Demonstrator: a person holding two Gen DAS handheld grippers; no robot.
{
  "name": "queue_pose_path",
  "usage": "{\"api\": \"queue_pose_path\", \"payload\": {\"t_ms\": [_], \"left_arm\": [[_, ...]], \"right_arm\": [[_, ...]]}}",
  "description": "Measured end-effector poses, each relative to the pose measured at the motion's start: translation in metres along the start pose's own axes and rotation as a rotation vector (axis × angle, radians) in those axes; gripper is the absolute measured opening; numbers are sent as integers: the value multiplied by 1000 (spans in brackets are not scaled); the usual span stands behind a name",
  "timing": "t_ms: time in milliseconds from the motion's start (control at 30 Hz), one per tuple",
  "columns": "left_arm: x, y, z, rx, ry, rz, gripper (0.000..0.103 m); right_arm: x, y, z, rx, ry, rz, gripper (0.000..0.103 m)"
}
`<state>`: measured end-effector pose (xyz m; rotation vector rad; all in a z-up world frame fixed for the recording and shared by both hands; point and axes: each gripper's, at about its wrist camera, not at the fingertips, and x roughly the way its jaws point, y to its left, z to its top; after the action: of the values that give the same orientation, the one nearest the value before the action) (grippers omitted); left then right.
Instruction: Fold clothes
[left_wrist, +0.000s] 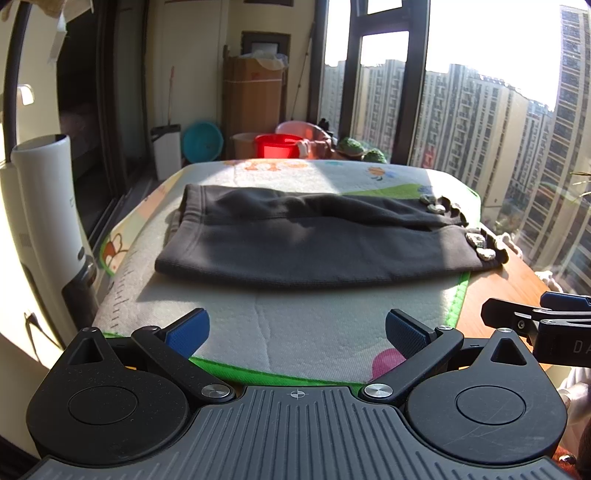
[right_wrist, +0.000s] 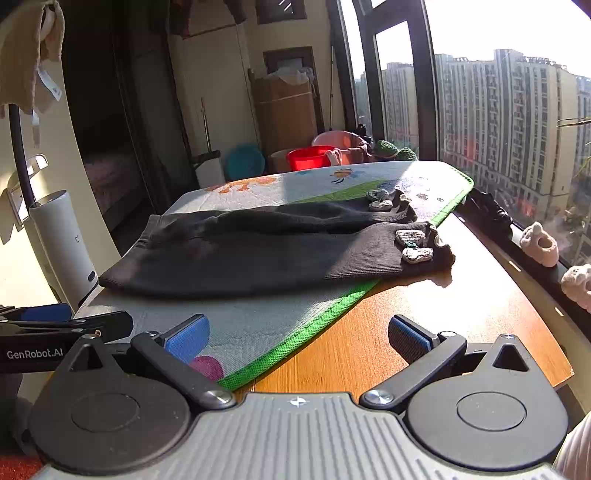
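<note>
Left wrist view: both claws, left and right, gape empty; the dark trousers look soft (pinch the hems).

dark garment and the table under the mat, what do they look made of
Dark garment: looks like soft matte knit, likely cotton fleece, with ribbed hem texture. Table: appears to be wood or bamboo veneer, smooth and slightly glossy, with visible grain and sun glare.
</note>
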<state>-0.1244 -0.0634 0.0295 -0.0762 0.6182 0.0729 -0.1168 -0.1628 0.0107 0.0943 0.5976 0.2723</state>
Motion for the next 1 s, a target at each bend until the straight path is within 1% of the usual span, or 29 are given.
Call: {"api": "queue_pose_path", "payload": {"t_ms": [1000], "left_arm": [[3,-1,-1,-2,3,1,103]], "right_arm": [[1,-5,0,13,14,5,103]]}}
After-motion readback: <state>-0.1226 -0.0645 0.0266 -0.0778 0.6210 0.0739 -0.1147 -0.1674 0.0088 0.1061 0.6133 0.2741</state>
